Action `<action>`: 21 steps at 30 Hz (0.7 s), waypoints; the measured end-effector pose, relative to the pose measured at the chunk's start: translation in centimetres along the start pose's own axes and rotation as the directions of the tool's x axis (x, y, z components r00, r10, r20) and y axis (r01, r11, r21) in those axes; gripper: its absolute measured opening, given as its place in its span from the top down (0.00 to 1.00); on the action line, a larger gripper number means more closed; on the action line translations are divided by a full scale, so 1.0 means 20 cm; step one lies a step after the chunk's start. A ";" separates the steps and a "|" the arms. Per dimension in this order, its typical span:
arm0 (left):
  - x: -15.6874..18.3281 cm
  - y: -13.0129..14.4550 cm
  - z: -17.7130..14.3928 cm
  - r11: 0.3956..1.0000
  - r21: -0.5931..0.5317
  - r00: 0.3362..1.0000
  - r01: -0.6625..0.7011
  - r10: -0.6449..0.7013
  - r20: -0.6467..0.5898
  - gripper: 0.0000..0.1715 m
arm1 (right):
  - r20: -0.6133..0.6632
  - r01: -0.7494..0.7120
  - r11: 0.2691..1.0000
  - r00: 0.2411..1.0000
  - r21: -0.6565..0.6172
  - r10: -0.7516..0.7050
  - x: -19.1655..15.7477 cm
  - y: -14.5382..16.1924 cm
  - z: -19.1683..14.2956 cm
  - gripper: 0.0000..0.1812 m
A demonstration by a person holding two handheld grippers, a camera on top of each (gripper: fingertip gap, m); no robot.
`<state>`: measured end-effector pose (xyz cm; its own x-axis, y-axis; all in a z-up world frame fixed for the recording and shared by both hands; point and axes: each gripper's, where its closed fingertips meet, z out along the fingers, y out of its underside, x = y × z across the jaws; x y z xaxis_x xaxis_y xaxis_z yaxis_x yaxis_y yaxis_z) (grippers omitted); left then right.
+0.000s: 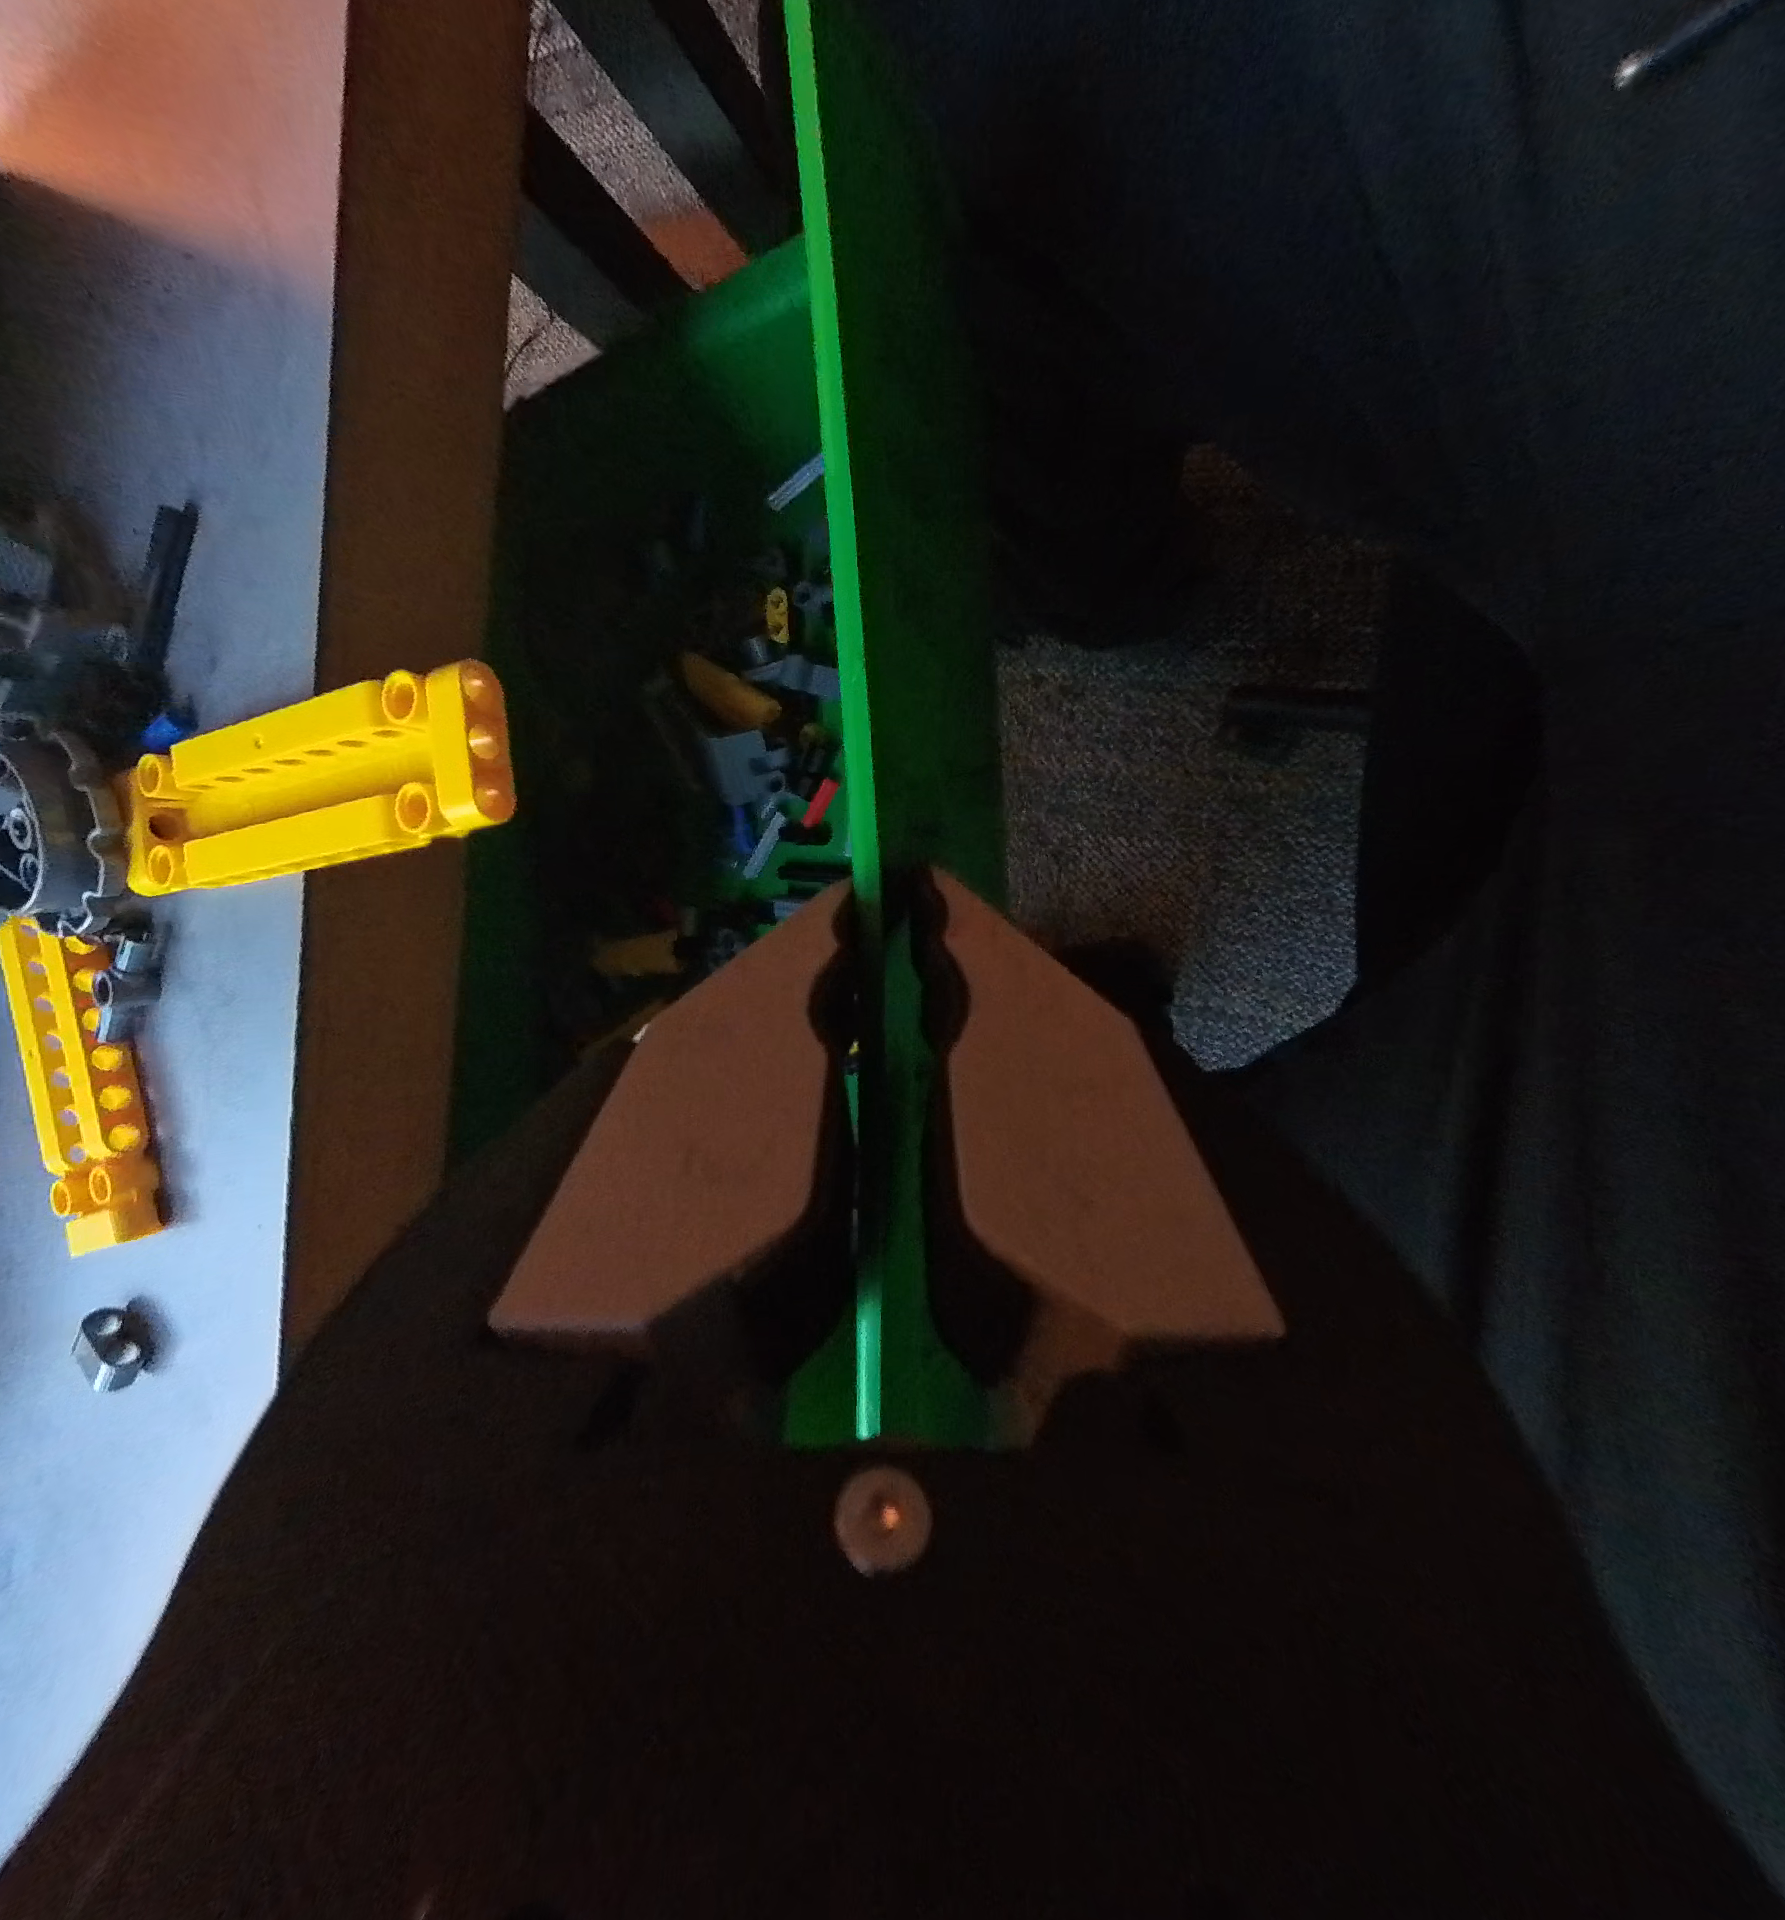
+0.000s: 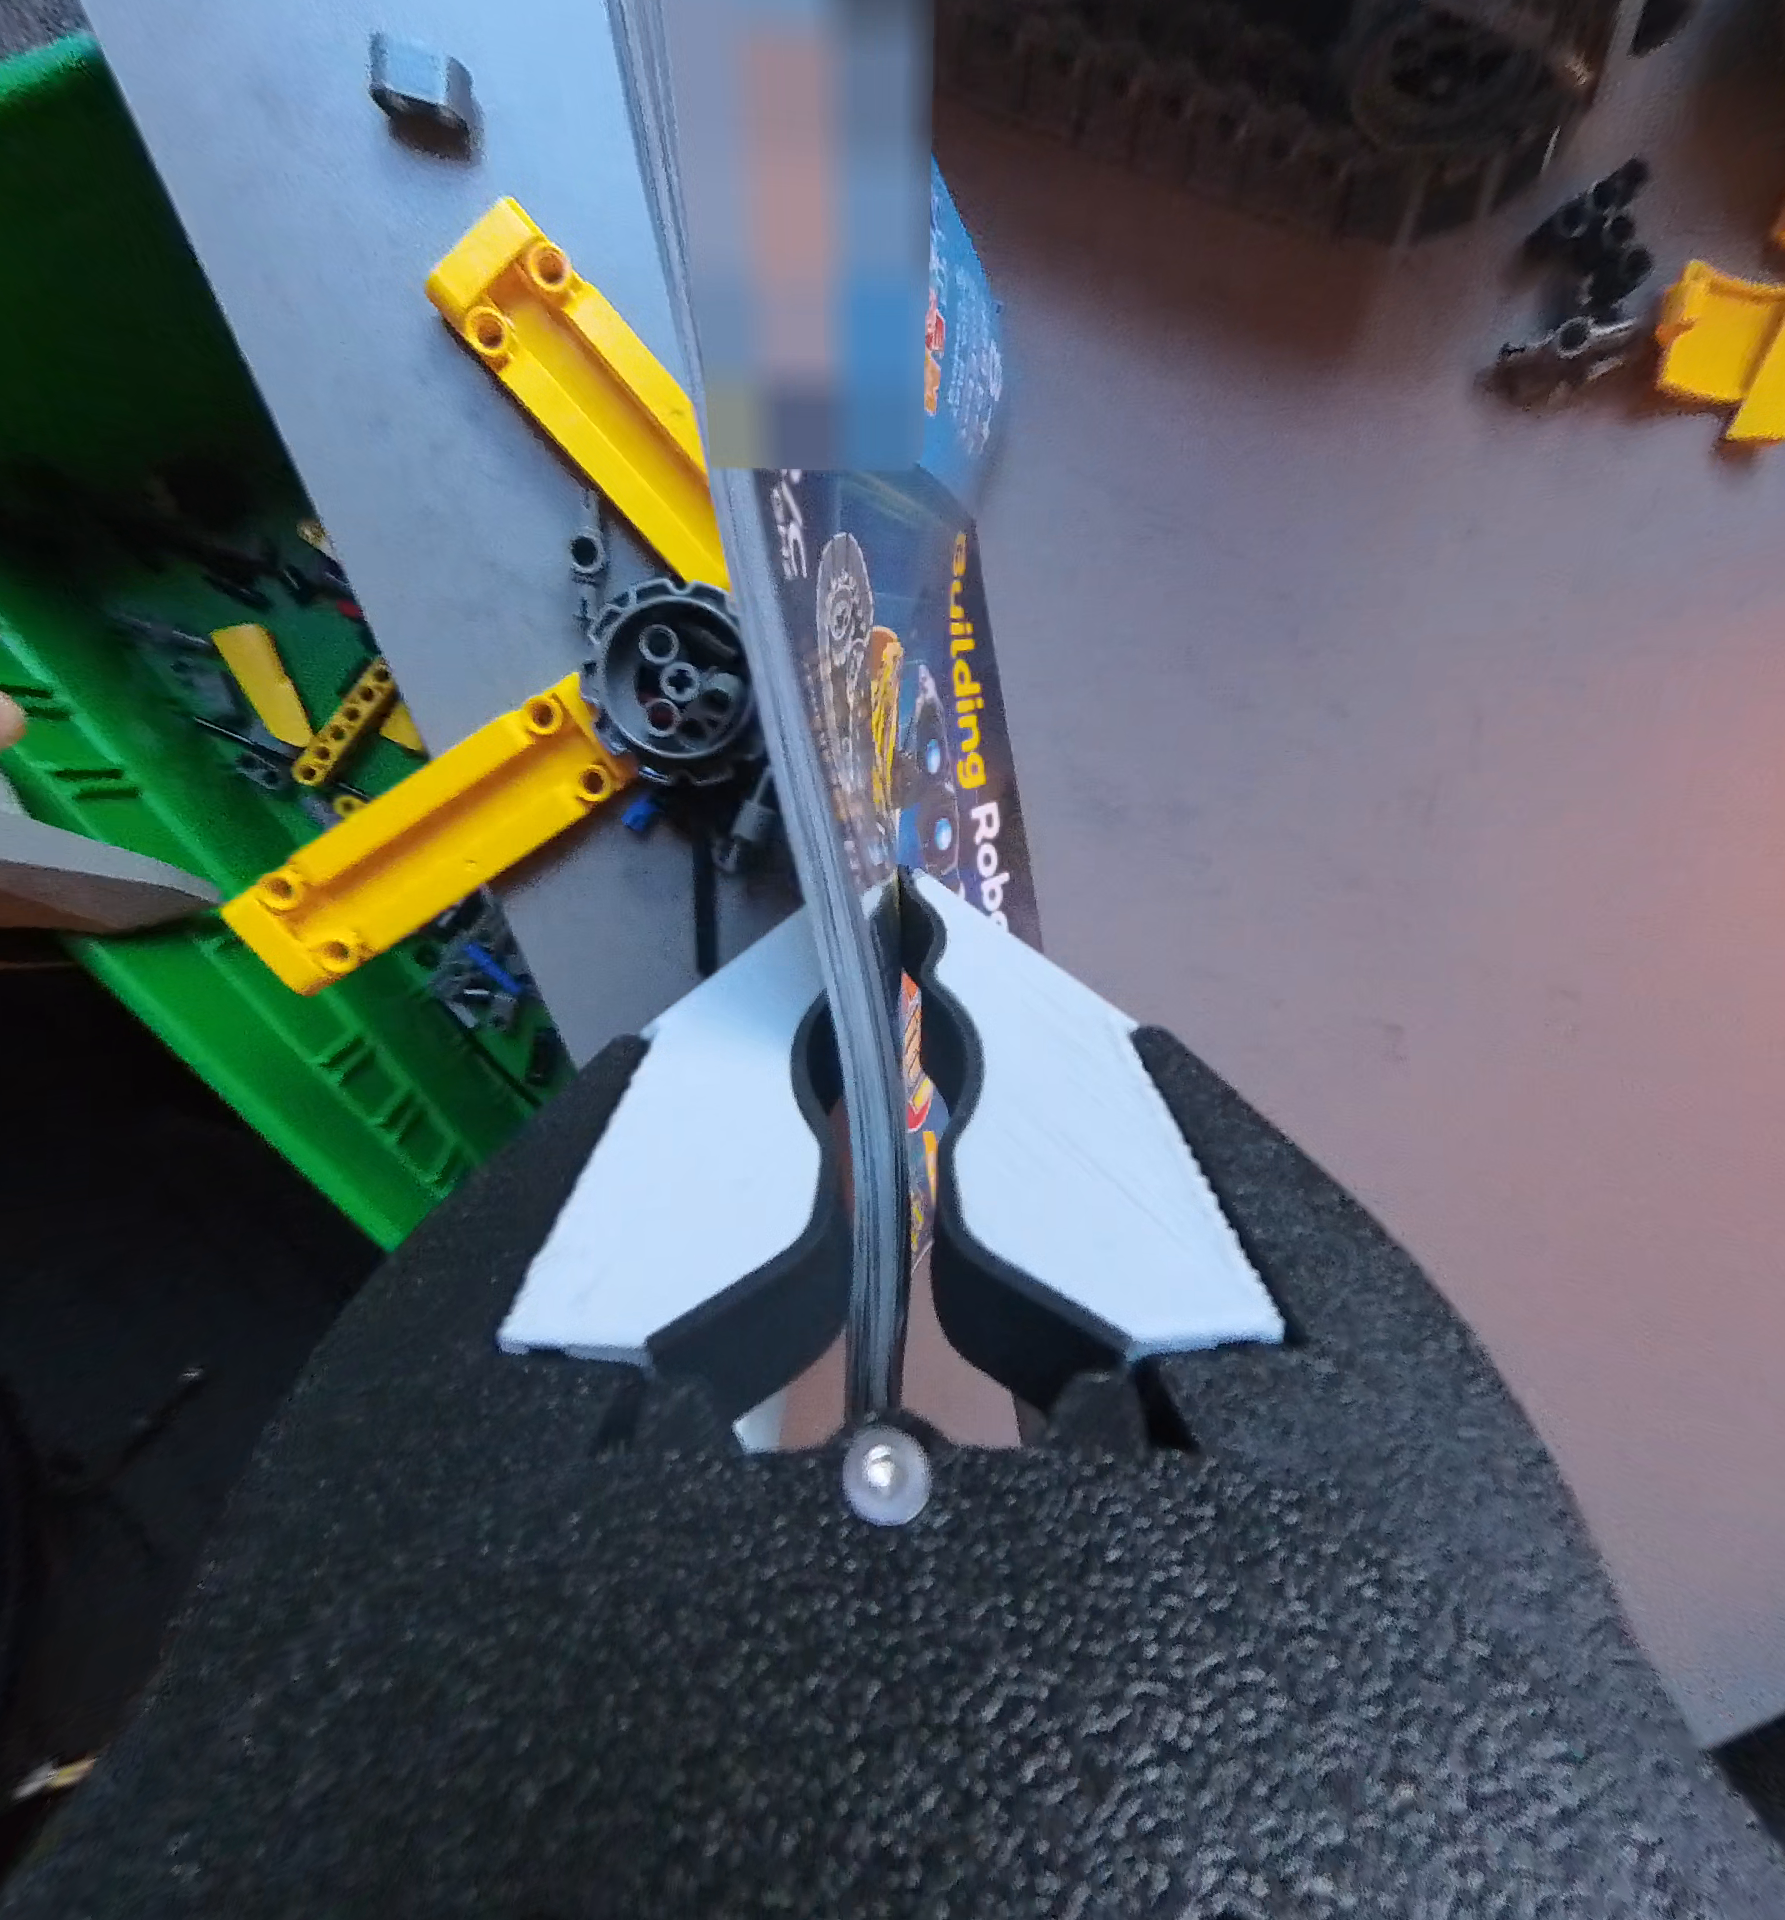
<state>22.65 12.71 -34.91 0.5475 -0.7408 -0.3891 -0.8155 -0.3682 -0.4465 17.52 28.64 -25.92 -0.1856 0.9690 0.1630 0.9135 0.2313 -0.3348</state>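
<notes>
The left hand-held gripper (image 1: 883,894) is clamped on the green bin's rim (image 1: 846,623); the right hand-held gripper (image 2: 893,894) is clamped on a glossy booklet (image 2: 867,727). The thin booklet could slip, knocking the yellow beam (image 2: 431,831) at nine o'clock off the surface (image 2: 1387,831).

grey table (image 2: 1387,935) bears yellow beams (image 2: 431,831) (one overhanging), a gear hub (image 2: 675,691)

Premises appear to be a hobby or classroom building-kit workspace. Evidence: a grey worktop (image 2: 1387,935) ahead of the right gripper (image 2: 893,904) carries loose yellow beam pieces (image 2: 431,831), a grey gear hub (image 2: 675,696) and a printed booklet (image 2: 909,727); a green parts bin (image 2: 88,416) to its left holds small construction parts. Carpeted floor (image 1: 1179,831) lies beyond the left gripper (image 1: 893,904).
</notes>
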 end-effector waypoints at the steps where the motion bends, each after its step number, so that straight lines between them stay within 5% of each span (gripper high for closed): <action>1: 0.00 0.01 0.00 1.000 -0.003 1.000 0.002 -0.002 -0.002 0.96 | 0.009 -0.020 1.000 1.000 -0.001 0.020 -0.02 0.00 0.00 1.00; 21: 0.04 0.02 -0.04 1.000 -0.001 1.000 0.016 -0.016 -0.018 0.96 | 0.055 -0.078 0.994 0.996 0.074 0.074 -0.29 -0.03 -0.06 1.00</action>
<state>22.54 11.48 -34.68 0.5574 -0.7445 -0.3676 -0.8067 -0.3810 -0.4517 18.37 22.81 -25.57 -0.1373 0.9867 0.0869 0.8960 0.1612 -0.4138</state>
